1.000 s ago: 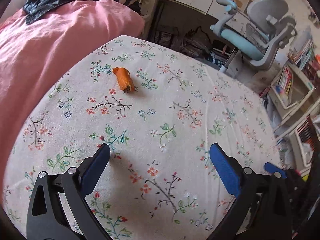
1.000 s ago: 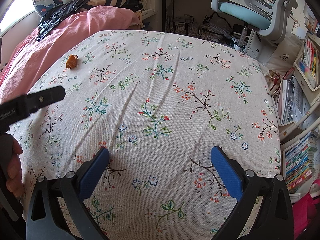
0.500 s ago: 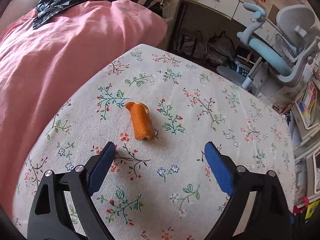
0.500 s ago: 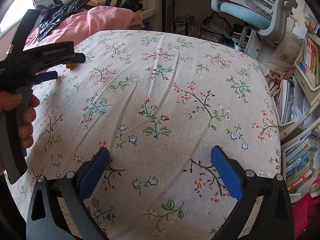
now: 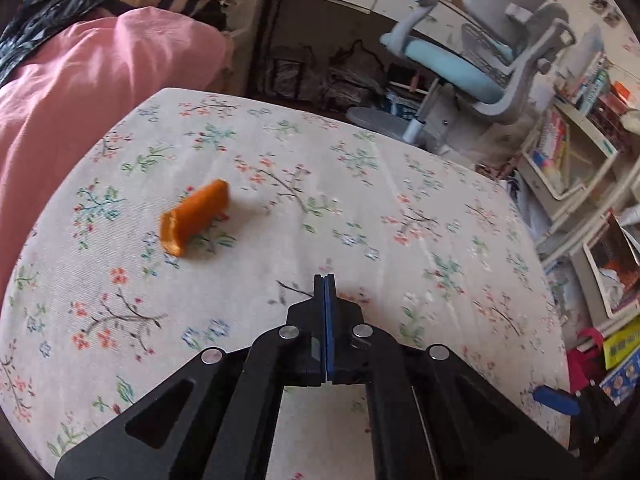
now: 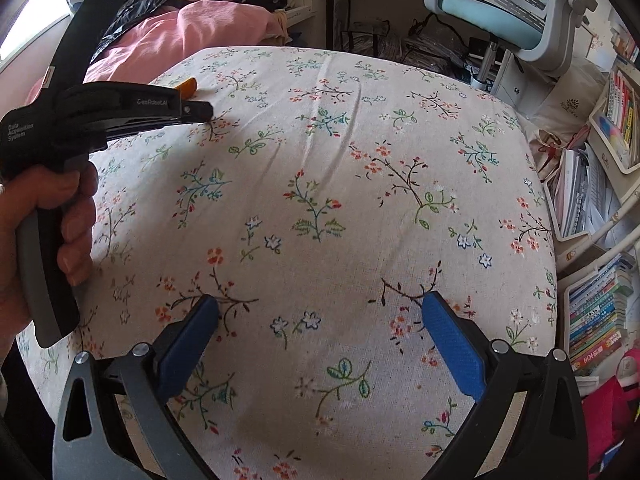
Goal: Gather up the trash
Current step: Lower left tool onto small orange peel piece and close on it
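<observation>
Jaws of left gripper (image 5: 324,280) shut empty beside orange peel (image 5: 195,216).

Open floral bedspread (image 6: 320,160) all round, pink quilt (image 5: 80,92) heaped along its left edge

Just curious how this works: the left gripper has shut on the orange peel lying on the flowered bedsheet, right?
Not quite. In the left wrist view the left gripper is shut, but on nothing; the orange peel lies apart from it on the flowered bedsheet.

In the right wrist view the left tongs (image 6: 206,110) hide most of the orange scrap (image 6: 189,85).
</observation>
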Action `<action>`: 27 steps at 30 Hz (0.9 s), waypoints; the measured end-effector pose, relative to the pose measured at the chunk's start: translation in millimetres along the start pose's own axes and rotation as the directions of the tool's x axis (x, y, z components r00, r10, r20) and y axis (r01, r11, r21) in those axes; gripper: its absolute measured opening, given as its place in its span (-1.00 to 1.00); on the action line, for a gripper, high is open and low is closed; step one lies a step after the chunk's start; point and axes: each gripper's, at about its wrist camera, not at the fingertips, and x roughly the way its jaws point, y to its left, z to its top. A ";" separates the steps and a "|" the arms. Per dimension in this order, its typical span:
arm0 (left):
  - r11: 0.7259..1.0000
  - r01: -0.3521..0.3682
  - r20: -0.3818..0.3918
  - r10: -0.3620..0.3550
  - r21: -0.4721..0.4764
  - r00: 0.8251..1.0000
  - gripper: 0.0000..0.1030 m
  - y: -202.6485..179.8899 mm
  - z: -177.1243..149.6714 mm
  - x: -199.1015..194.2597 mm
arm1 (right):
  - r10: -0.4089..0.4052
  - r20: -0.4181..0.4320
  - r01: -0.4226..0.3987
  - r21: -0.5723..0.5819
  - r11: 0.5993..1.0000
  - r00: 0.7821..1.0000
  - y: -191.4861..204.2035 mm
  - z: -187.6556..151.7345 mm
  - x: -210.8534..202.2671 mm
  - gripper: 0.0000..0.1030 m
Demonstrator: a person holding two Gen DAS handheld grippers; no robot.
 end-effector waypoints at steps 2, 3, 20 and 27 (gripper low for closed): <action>0.998 0.053 0.017 -0.054 0.037 0.998 -0.98 -15.0 -9.9 -11.0 | 0.000 0.002 0.000 0.004 1.000 1.000 -2.6 -7.9 -5.3 0.88; 0.996 0.073 0.020 -0.074 0.056 0.997 -0.99 -22.0 -14.2 -16.4 | 0.000 0.000 0.000 0.006 1.000 1.000 -4.2 -11.6 -8.0 0.88; 0.988 -0.104 0.100 0.116 -0.112 0.988 -0.09 32.5 -16.7 -69.2 | -0.027 0.042 0.024 0.057 0.998 0.999 -14.6 -44.7 -33.6 0.88; 0.951 -0.294 0.122 0.281 0.100 0.952 0.11 20.1 20.1 -23.5 | -0.015 0.045 0.015 -0.003 1.000 0.999 -5.2 -47.2 -30.0 0.88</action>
